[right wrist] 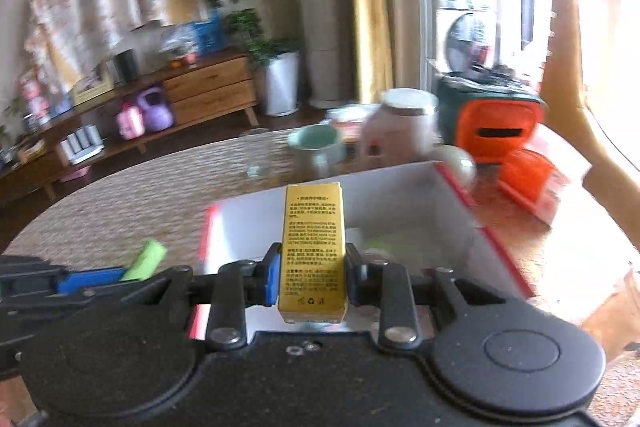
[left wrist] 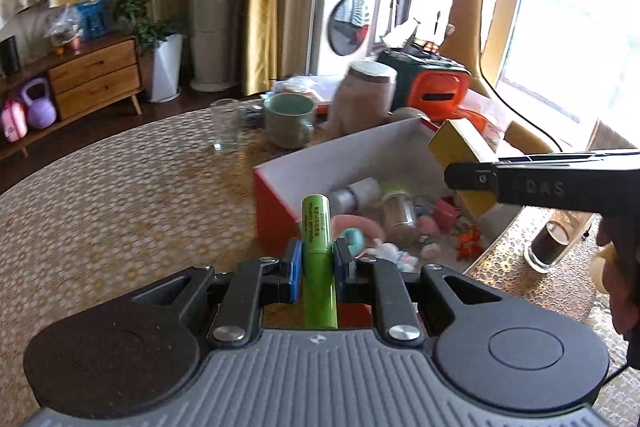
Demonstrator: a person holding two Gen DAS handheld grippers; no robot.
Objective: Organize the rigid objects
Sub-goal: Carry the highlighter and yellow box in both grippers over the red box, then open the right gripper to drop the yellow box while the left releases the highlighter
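My left gripper (left wrist: pixel 317 259) is shut on a green tube (left wrist: pixel 317 235) that stands up between its blue pads, just in front of the near corner of a red box with white inside walls (left wrist: pixel 352 151). Several small jars and toys lie inside that box. My right gripper (right wrist: pixel 312 269) is shut on a yellow carton (right wrist: pixel 313 247), upright, held over the box's near wall (right wrist: pixel 400 187). From the left wrist view the right gripper (left wrist: pixel 468 175) comes in from the right with the yellow carton (left wrist: pixel 460 143) above the box. The green tube (right wrist: pixel 146 259) shows at lower left in the right wrist view.
On the round woven-topped table (left wrist: pixel 120 187) behind the box stand a clear glass (left wrist: pixel 226 125), a green mug (left wrist: pixel 288 119), a lidded jar (left wrist: pixel 366 95) and an orange-and-dark case (left wrist: pixel 434 87). A dark-filled glass (left wrist: pixel 554 239) stands to the right. A wooden sideboard (left wrist: pixel 96 79) lines the far wall.
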